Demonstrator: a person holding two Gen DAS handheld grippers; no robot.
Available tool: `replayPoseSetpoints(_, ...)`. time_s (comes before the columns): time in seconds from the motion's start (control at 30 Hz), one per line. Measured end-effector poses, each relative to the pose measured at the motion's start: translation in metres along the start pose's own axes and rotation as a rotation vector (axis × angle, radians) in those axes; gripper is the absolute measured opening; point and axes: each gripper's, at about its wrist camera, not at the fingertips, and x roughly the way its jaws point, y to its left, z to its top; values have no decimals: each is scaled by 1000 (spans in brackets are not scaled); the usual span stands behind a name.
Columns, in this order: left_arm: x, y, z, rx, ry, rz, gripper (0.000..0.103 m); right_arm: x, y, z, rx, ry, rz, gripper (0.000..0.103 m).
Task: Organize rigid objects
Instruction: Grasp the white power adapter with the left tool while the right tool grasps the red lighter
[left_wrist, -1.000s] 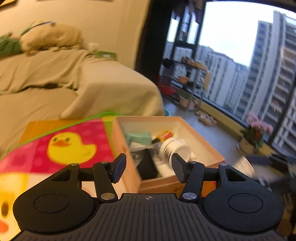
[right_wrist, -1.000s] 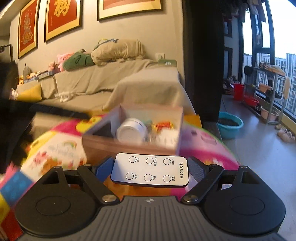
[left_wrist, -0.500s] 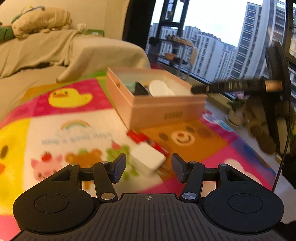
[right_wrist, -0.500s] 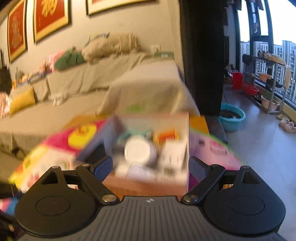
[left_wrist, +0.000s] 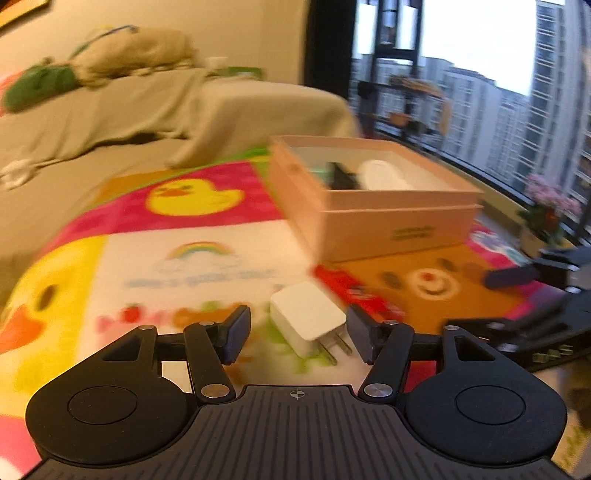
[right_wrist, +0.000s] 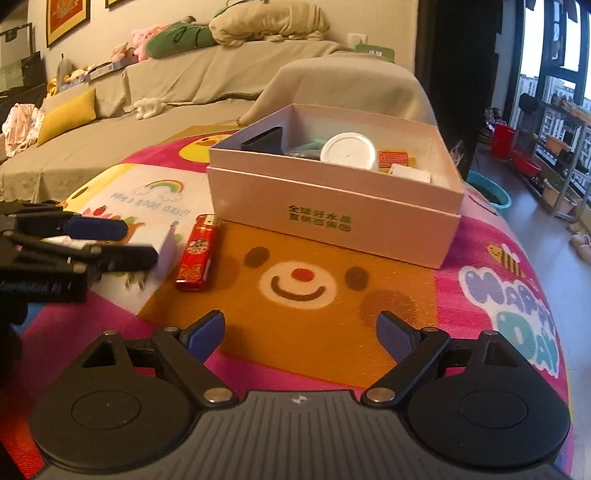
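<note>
A white plug adapter (left_wrist: 308, 316) lies on the colourful mat, its prongs toward me, between the open fingers of my left gripper (left_wrist: 299, 334). From the right wrist view the adapter (right_wrist: 162, 249) sits under the left gripper (right_wrist: 107, 240). A red lighter (right_wrist: 195, 253) lies beside it and also shows in the left wrist view (left_wrist: 354, 293). The pink box (right_wrist: 332, 206) holds a white jar (right_wrist: 349, 150), a black item and small packets. My right gripper (right_wrist: 299, 334) is open and empty above the mat's bear face.
The mat (right_wrist: 303, 284) covers a rounded surface. A beige-covered sofa (right_wrist: 207, 85) with cushions stands behind. At the right are a window, a shelf rack (right_wrist: 554, 147) and a teal basin (right_wrist: 487, 190) on the floor.
The right gripper let go of the white remote, which is no longer in its fingers, and pulled back from the box. The left gripper moved from the box down to the adapter.
</note>
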Motion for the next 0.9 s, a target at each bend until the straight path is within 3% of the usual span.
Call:
replayPoseSetpoints(0.1, -2, 20, -1, -58, 2, 44, 64, 1, 0, 4, 31, 10, 67, 90)
replayPoseSetpoints(0.27, -1, 36, -9, -107, 9, 49, 59, 6, 16, 19, 19, -15, 133, 89)
replayPoseSetpoints(0.33, -2, 35, -9, -100, 9, 54, 59, 8, 29, 24, -26, -39, 139, 75)
replayPoseSetpoints(0.4, -2, 35, -8, -97, 9, 55, 59, 16, 39, 30, -54, -18, 157, 41)
replayPoseSetpoints(0.57, -2, 35, -8, -97, 8, 53, 59, 25, 47, 32, -84, -1, 135, 26)
replayPoseSetpoints(0.63, -1, 35, -8, -98, 9, 51, 60, 21, 41, 29, -89, 0, 110, 26)
replayPoseSetpoints(0.83, -1, 29, -8, -72, 32, 61, 61, 17, -6, 22, -37, -19, -71, 27)
replayPoseSetpoints(0.9, -1, 22, -9, -29, 42, 79, 61, 16, -23, 20, 10, -25, -108, 36)
